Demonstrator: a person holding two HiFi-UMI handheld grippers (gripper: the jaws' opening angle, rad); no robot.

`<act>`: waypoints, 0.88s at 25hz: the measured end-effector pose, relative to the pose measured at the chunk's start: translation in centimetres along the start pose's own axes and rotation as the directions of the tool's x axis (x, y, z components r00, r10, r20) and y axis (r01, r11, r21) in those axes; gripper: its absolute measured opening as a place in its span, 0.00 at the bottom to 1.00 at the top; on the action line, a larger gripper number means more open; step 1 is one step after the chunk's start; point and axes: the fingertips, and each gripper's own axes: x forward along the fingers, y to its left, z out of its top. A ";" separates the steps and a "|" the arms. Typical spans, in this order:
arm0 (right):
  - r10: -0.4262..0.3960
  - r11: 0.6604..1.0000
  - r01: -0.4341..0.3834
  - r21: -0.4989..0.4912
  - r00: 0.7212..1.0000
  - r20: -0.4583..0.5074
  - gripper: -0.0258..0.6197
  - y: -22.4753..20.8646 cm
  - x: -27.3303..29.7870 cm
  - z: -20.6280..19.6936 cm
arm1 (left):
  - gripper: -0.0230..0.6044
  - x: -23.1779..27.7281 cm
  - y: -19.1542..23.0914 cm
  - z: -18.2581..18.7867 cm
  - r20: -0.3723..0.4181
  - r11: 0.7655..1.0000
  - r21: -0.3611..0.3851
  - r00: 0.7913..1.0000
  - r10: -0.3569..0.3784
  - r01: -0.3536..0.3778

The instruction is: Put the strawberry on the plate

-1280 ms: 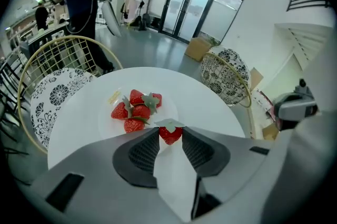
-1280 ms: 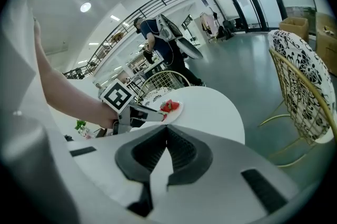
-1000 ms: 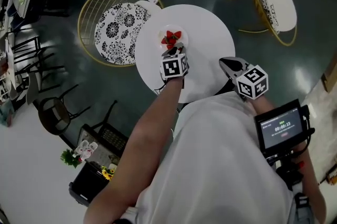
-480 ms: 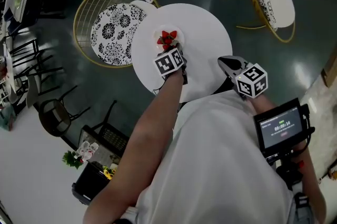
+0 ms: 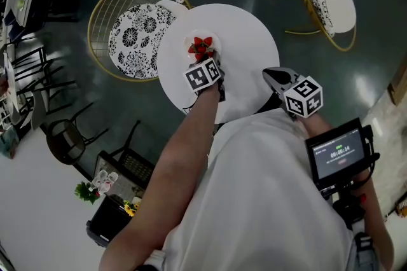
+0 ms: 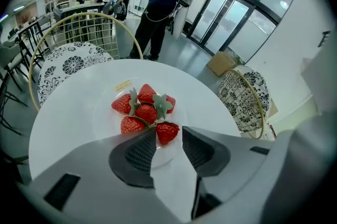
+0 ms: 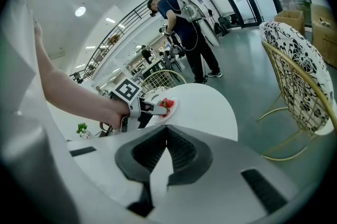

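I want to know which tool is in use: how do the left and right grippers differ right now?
The left gripper's jaws stand apart, with a strawberry between their tips; the right gripper's jaws meet, empty. The left reaches over the plate; the right sits at the table's edge. Both carry marker cubes.

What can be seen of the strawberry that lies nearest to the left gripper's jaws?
The strawberry is red, dotted with small seeds, and looks whole. It lies on the pale plate, at the near edge of the heap of other strawberries with green leaves, against them. It sits between the tips of the left gripper, whose jaws stand apart; contact with them cannot be judged.
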 end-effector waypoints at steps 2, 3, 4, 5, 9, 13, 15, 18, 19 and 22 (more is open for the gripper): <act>0.002 1.000 -0.002 0.001 1.000 0.005 0.05 0.0 0.2 0.1 | 0.25 -0.1 0.0 0.2 0.005 1.000 0.006 1.000 -0.002 0.002; 0.005 1.000 -0.005 0.000 1.000 0.007 0.05 0.0 0.4 0.3 | 0.25 -0.3 0.2 0.3 0.008 1.000 0.010 1.000 0.001 -0.001; 0.009 1.000 -0.009 0.000 1.000 0.009 0.05 0.1 0.5 0.4 | 0.25 -0.4 0.3 0.5 0.012 1.000 0.015 1.000 0.004 -0.004; 0.013 1.000 -0.013 -0.001 1.000 0.009 0.05 0.2 0.6 0.4 | 0.25 -0.5 0.3 0.6 0.015 1.000 0.020 1.000 0.006 -0.006; 0.017 1.000 -0.017 -0.002 1.000 0.007 0.05 0.3 0.6 0.5 | 0.25 -0.9 -0.1 0.7 0.025 0.999 0.050 1.000 0.004 -0.005; 0.022 1.000 -0.022 -0.008 1.000 0.009 0.05 0.3 0.7 0.7 | 0.25 -1.4 -0.3 1.1 0.038 0.995 0.101 0.999 -0.002 -0.002; 0.020 1.000 -0.020 -0.012 1.000 0.010 0.05 0.1 0.7 0.8 | 0.25 -1.7 -0.3 1.2 0.048 0.992 0.123 0.999 -0.003 -0.003; 0.017 1.000 -0.017 -0.012 1.000 0.013 0.05 0.0 0.7 1.0 | 0.25 -2.7 -0.1 1.1 0.054 0.988 0.153 0.999 0.005 -0.013; 0.018 1.000 -0.018 -0.012 1.000 0.015 0.05 0.1 0.7 1.1 | 0.25 -3.1 0.0 1.0 0.055 0.986 0.168 0.998 0.008 -0.017; 0.019 1.000 -0.019 -0.022 0.999 0.028 0.05 -0.1 0.8 1.6 | 0.25 -4.3 -0.2 1.0 0.081 0.977 0.214 0.997 -0.012 -0.006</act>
